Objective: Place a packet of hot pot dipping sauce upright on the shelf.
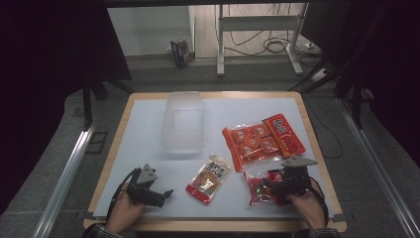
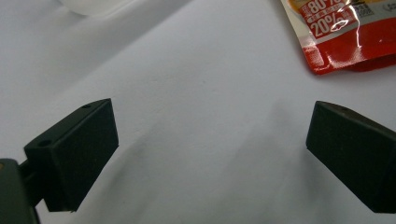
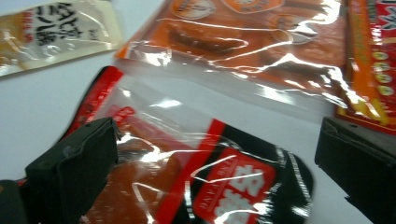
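I'm lowering my R gripper (image 1: 275, 187), jaws spread wide, over the red/black pack (image 3: 219, 186) at desk (image 1: 148, 129) front right, straddling it for a pinch. L gripper (image 1: 158, 194) is idling wide apart on bare desk near the pouch (image 1: 209, 178). Tub (image 1: 184, 120) is waiting behind, prob. for packing.

Red-and-black snack bag (image 1: 262, 187), orange tray pack (image 1: 250, 143), cream-and-red pouch (image 1: 210, 178), white table cover (image 1: 143, 134).

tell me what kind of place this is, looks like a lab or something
Probably a lab or recording setup rather than a home: a wooden table under a plain white sheet, dark curtains at the sides, cables on the floor behind, and a metal rail beside it. Snack packets lie out as props.
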Action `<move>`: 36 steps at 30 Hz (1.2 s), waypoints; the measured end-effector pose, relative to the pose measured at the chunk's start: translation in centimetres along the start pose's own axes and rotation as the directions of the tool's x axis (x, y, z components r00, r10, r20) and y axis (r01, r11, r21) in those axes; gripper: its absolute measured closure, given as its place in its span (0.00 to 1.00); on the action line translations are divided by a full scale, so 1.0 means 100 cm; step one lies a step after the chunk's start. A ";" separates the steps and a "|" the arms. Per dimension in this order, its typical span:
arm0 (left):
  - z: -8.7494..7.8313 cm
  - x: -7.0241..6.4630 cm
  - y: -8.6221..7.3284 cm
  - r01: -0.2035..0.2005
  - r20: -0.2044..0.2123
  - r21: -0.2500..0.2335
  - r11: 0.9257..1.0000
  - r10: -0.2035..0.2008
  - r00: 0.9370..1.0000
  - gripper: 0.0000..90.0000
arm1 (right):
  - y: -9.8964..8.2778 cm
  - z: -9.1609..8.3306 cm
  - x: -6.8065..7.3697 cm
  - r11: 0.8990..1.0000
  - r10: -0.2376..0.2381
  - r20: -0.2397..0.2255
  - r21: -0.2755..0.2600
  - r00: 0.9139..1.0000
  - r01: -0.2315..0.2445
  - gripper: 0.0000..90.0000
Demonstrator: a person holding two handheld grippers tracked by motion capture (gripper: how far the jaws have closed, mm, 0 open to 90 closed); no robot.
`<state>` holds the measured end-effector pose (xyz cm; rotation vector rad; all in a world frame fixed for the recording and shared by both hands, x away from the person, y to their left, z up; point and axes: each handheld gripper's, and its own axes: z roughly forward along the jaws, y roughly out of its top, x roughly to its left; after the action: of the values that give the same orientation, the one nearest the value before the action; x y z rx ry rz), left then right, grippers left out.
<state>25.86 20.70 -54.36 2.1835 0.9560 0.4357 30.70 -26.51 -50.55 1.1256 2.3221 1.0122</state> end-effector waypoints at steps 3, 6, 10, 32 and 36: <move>0.001 0.000 0.000 0.002 -0.004 0.006 1.000 -0.002 1.000 0.02 | 0.000 -0.001 -0.006 1.000 0.008 0.029 0.000 1.000 -0.008 0.00; 0.001 0.000 0.000 0.004 -0.006 0.015 1.000 -0.004 1.000 0.02 | -0.001 -0.003 -0.013 1.000 0.021 0.061 -0.003 0.998 -0.021 0.00; 0.002 0.000 0.000 0.001 -0.006 0.016 1.000 -0.001 1.000 0.02 | -0.002 -0.004 -0.023 0.999 0.037 0.096 0.000 0.995 -0.038 0.00; 0.006 -0.002 0.000 -0.012 -0.003 0.049 0.999 0.012 1.000 0.02 | -0.002 -0.002 -0.071 0.986 0.155 0.200 0.037 0.968 -0.165 0.05; 0.006 -0.002 0.000 -0.012 -0.003 0.054 0.998 0.012 1.000 0.02 | 0.000 0.004 -0.080 0.983 0.160 0.204 0.055 0.966 -0.175 0.06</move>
<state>26.05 20.29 -54.81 2.2392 0.9670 0.4232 35.84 -32.71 -50.69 1.4042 2.1486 0.8343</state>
